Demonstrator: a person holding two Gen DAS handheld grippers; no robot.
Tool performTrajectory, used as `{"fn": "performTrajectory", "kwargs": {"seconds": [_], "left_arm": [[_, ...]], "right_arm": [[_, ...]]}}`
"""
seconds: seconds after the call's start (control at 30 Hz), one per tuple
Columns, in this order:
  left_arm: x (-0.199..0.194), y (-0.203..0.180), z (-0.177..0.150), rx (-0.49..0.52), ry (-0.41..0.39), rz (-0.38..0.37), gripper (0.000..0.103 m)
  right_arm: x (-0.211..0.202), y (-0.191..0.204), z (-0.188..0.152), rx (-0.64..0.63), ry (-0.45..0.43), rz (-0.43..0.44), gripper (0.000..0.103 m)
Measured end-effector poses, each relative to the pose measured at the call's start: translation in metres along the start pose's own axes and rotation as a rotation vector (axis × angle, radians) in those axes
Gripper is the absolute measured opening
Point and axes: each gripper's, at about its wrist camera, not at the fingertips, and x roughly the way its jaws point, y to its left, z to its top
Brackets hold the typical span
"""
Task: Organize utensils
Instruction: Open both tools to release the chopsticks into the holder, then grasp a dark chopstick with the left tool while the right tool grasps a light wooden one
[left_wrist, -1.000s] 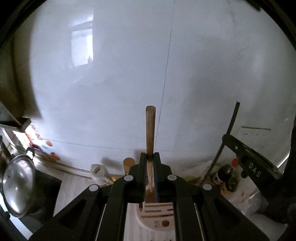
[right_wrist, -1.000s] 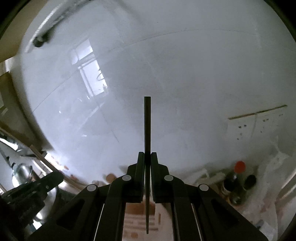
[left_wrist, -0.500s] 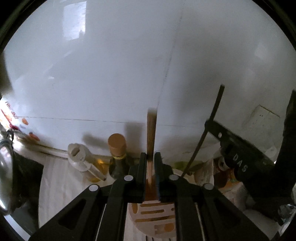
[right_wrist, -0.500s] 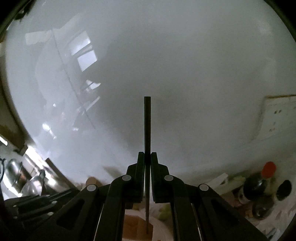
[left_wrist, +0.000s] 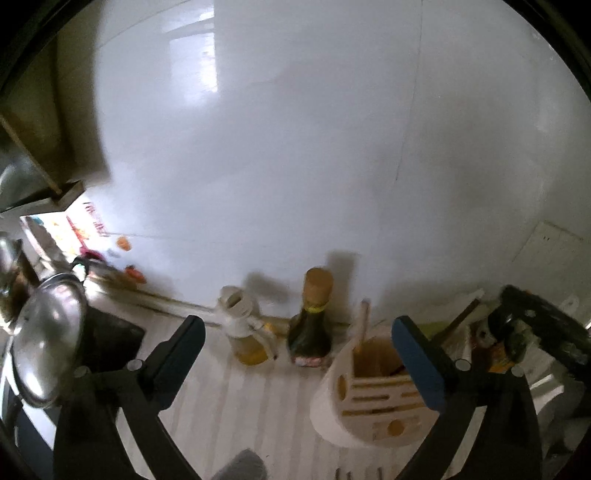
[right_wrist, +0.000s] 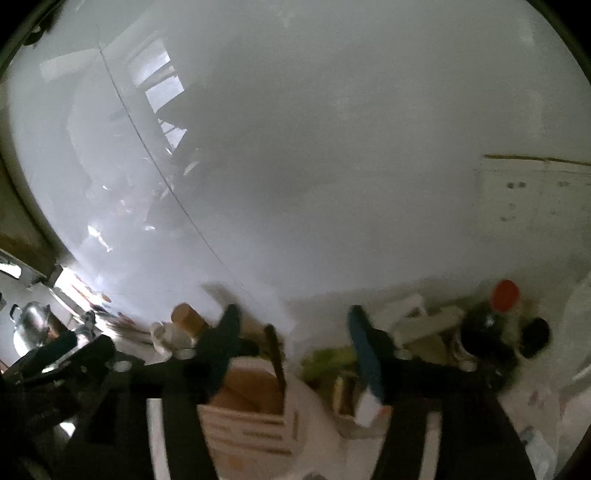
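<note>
Standing spread wide, the left gripper (left_wrist: 297, 334) has just been opening, with nothing pinched between its fingers. The wooden spatula (left_wrist: 362, 325) now stands in the holder (left_wrist: 364, 402), its handle leaning up out of the open top, between the fingers but touching neither. The holder sits just before the right-hand finger (left_wrist: 417, 365), which overlaps its rim. Ahead of the gap stand a dark bottle (left_wrist: 312, 321) with a cork top and, to its left, a pale oil bottle (left_wrist: 245, 328). Far left lies a steel pot lid (left_wrist: 46, 339).

The right gripper (right_wrist: 291, 328) has also just been opening, its fingers apart and free. The black utensil (right_wrist: 276, 356) stands in the same holder (right_wrist: 255, 417) between them, nearer the left finger, tilted, touching neither pad as far as the blur allows. To the right stands a red-capped bottle (right_wrist: 504, 306).
</note>
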Motion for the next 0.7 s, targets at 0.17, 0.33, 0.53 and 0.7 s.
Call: {"fn": "performTrajectory", "kwargs": {"seconds": [0.17, 0.33, 0.53, 0.7], "left_arm": [[-0.011, 0.002, -0.029, -0.014, 0.035, 0.024, 0.103], [-0.007, -0.001, -0.078, 0.011, 0.113, 0.045, 0.103], [0.009, -0.013, -0.147, 0.060, 0.251, 0.066, 0.103], [0.033, -0.021, -0.206, 0.103, 0.384, 0.095, 0.103]], "right_arm": [[-0.026, -0.010, -0.032, 0.002, 0.013, -0.044, 0.098], [-0.040, -0.026, -0.078, 0.030, 0.063, -0.083, 0.099], [-0.023, -0.048, -0.159, 0.054, 0.240, -0.141, 0.099], [0.000, -0.059, -0.217, 0.047, 0.390, -0.158, 0.079]]}}
